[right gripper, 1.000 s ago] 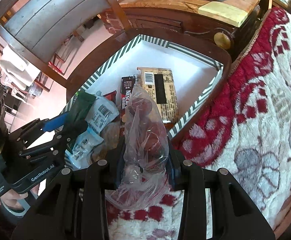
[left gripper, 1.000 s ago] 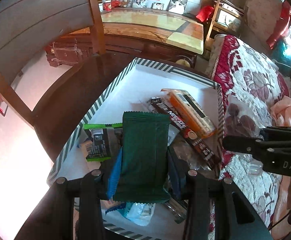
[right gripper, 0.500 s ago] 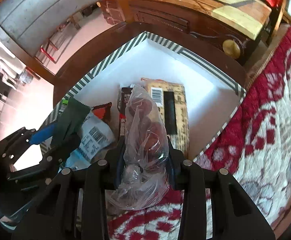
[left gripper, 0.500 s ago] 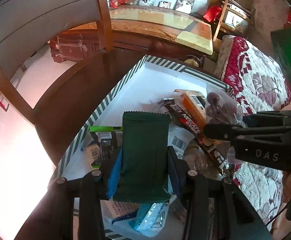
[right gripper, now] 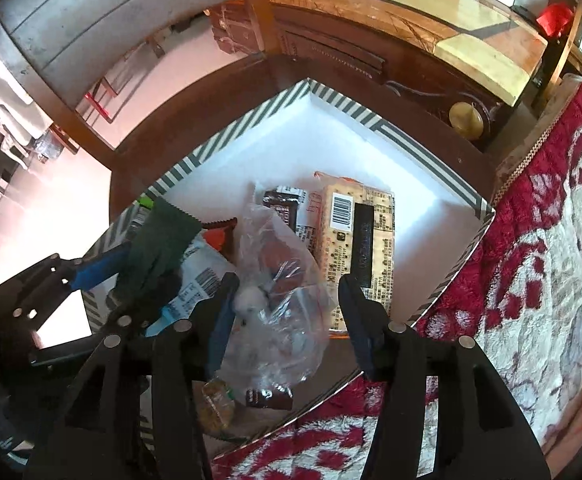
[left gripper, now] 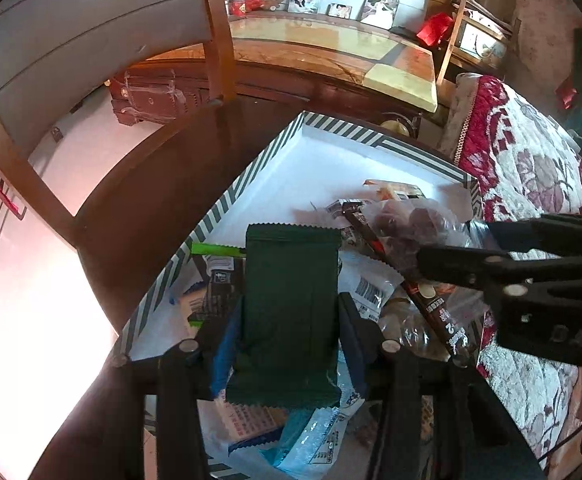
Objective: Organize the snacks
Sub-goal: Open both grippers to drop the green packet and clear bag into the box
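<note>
With both sets of jaws opening, the right gripper [right gripper: 287,312] spread off the clear bag [right gripper: 279,280] and the left gripper [left gripper: 291,344] loosening on the green packet [left gripper: 291,312], either snack could tumble crooked onto the pile in the striped tray [right gripper: 423,144] or slide over its near rim.

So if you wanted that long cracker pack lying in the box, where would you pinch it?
Probably across its narrow width near the middle, coming straight down from above. The cracker pack lies flat on the white floor of the striped box, with bare floor along its right long edge. The clear bag and the dark packets crowd its left edge, so that finger has less room.
</note>
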Action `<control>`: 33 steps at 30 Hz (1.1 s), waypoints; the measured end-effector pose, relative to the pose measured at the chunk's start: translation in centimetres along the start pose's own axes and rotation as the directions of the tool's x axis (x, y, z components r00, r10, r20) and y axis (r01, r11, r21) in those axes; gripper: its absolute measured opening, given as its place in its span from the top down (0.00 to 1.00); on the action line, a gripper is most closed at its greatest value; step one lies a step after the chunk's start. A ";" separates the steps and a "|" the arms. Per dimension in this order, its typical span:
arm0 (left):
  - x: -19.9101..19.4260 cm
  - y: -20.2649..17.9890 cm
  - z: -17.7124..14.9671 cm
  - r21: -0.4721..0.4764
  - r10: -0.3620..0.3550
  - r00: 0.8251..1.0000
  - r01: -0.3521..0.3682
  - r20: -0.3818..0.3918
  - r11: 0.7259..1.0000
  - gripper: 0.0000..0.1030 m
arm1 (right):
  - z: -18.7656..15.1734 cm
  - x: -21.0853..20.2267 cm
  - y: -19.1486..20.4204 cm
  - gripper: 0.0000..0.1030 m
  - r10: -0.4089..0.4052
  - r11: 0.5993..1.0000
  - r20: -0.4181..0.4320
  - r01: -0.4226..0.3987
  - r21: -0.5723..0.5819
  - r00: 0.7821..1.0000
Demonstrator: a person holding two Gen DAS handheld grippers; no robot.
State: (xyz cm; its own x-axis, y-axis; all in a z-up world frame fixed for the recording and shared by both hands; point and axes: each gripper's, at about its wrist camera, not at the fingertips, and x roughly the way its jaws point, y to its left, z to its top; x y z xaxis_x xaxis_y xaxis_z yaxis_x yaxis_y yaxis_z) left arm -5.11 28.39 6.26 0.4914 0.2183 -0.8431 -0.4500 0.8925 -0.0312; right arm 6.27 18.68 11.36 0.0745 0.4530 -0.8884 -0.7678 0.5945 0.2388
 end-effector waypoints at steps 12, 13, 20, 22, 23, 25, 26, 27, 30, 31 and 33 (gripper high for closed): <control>-2.1 -0.7 -0.7 0.012 0.055 0.996 -0.056 0.070 0.998 0.18 | -3.5 -2.1 -1.2 0.50 -0.012 0.999 0.062 0.008 0.052 0.998; -2.4 -0.7 -0.8 0.009 0.060 0.995 -0.061 0.081 0.998 0.16 | -3.9 -2.3 -1.2 0.50 -0.014 0.998 0.069 0.010 0.060 0.998; -4.4 -1.9 -2.0 0.013 0.047 0.989 -0.049 0.137 0.999 0.11 | -7.5 -4.1 -1.8 0.49 -0.044 0.994 0.126 0.030 0.105 0.991; -5.0 -2.3 -2.4 0.019 0.032 0.988 -0.036 0.153 0.999 0.09 | -8.4 -4.5 -1.9 0.49 -0.049 0.993 0.133 0.034 0.118 0.990; -5.3 -2.6 -2.6 0.023 0.030 0.986 -0.034 0.162 0.999 0.08 | -8.8 -4.8 -2.0 0.49 -0.052 0.991 0.138 0.035 0.127 0.989; -6.1 -3.1 -2.9 0.034 0.027 0.982 -0.034 0.187 0.999 0.06 | -9.7 -5.4 -2.3 0.45 -0.057 0.988 0.151 0.034 0.148 0.987; -6.5 -3.3 -3.1 0.039 0.028 0.980 -0.037 0.198 0.999 0.05 | -10.1 -5.6 -2.4 0.42 -0.059 0.987 0.154 0.034 0.156 0.986; -6.9 -3.6 -3.3 0.043 0.027 0.978 -0.037 0.209 0.998 0.04 | -10.5 -5.8 -2.4 0.41 -0.061 0.987 0.159 0.035 0.159 0.985; -8.1 -4.4 -4.0 0.055 0.017 0.970 -0.031 0.241 0.998 0.02 | -11.7 -6.3 -2.5 0.41 -0.071 0.985 0.170 0.042 0.166 0.983; -8.3 -4.5 -4.1 0.060 0.015 0.969 -0.031 0.247 0.998 0.01 | -12.1 -6.4 -2.5 0.41 -0.074 0.985 0.171 0.045 0.167 0.983; -8.8 -4.9 -4.4 0.072 0.019 0.967 -0.039 0.255 0.997 0.00 | -12.8 -6.7 -2.6 0.41 -0.077 0.984 0.175 0.047 0.170 0.982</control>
State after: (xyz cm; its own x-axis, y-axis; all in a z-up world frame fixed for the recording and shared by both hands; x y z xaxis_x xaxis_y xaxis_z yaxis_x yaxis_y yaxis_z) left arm -10.53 20.30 11.45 0.6563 0.3288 -0.6791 -0.4142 0.9093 0.0400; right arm -0.36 5.58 11.72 0.2439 0.5149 -0.8218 -0.6443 0.7194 0.2595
